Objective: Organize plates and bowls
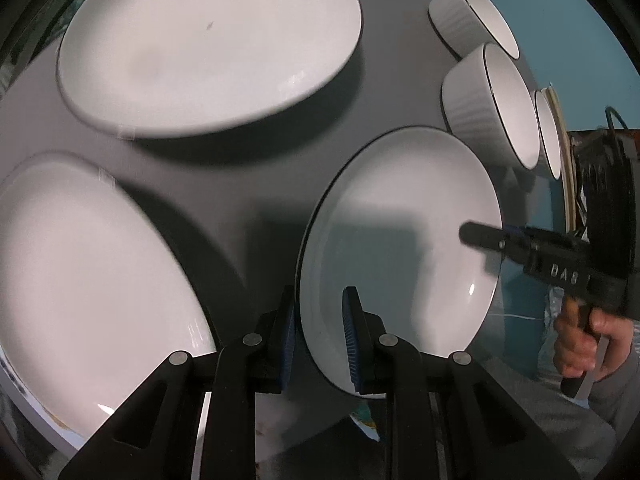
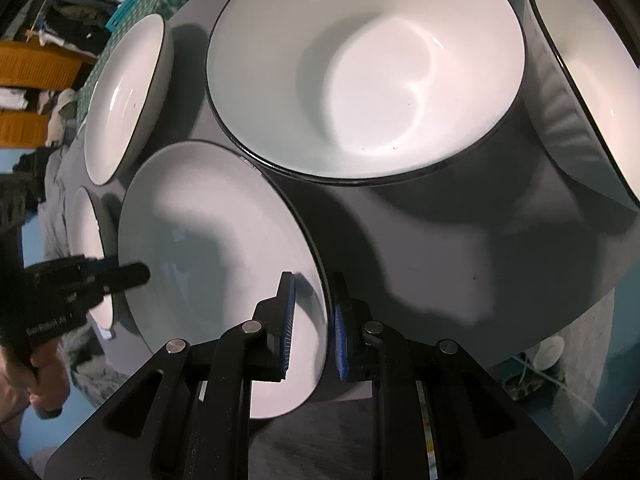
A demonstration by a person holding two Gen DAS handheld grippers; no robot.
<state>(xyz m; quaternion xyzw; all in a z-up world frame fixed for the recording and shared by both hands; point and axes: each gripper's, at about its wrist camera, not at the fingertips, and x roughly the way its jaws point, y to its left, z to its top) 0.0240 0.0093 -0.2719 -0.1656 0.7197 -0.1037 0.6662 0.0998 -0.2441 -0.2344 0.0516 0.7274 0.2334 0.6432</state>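
A white black-rimmed plate (image 1: pixel 404 240) is held above the grey table (image 1: pixel 224 184) by both grippers on opposite rims. My left gripper (image 1: pixel 320 336) is shut on its near rim in the left wrist view. My right gripper (image 2: pixel 314 324) is shut on the same plate (image 2: pixel 208 240) in the right wrist view. The right gripper (image 1: pixel 480 236) shows at the plate's far rim in the left wrist view; the left gripper (image 2: pixel 132 274) shows likewise in the right wrist view. Two more white plates (image 1: pixel 208 44) (image 1: pixel 80 280) lie on the table.
Two ribbed white bowls (image 1: pixel 472 16) (image 1: pixel 492 108) stand at the table's right edge, with another bowl rim (image 1: pixel 549 136) behind. In the right wrist view a large bowl (image 2: pixel 368 68) sits ahead and another bowl (image 2: pixel 588 80) at right. Clutter and orange crates (image 2: pixel 36 68) lie beyond the table.
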